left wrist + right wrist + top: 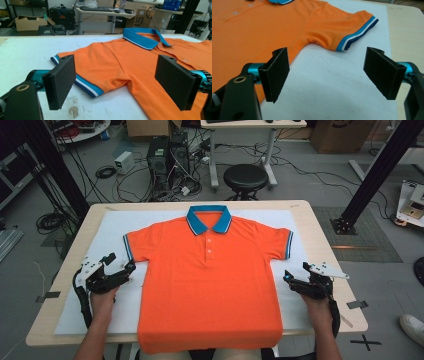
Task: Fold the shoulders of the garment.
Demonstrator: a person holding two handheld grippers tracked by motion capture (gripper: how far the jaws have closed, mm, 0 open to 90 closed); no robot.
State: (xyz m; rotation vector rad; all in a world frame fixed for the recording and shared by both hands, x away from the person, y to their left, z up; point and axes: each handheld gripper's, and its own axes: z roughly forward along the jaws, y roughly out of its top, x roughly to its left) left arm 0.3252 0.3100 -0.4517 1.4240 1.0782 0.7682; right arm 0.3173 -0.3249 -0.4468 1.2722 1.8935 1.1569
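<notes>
We see the shirt [210, 285] lying flat at table [320, 235] centre; left gripper [119, 265] at 9 o'clock and right gripper [295, 276] at 3 o'clock, both wide, holding nothing

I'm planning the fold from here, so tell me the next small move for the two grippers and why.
Probably bring each gripper in over its nearest sleeve. The orange polo shirt lies flat, face up, on the white mat. The left gripper and right gripper both stand open beside it, holding nothing, facing the left sleeve and right sleeve.
</notes>
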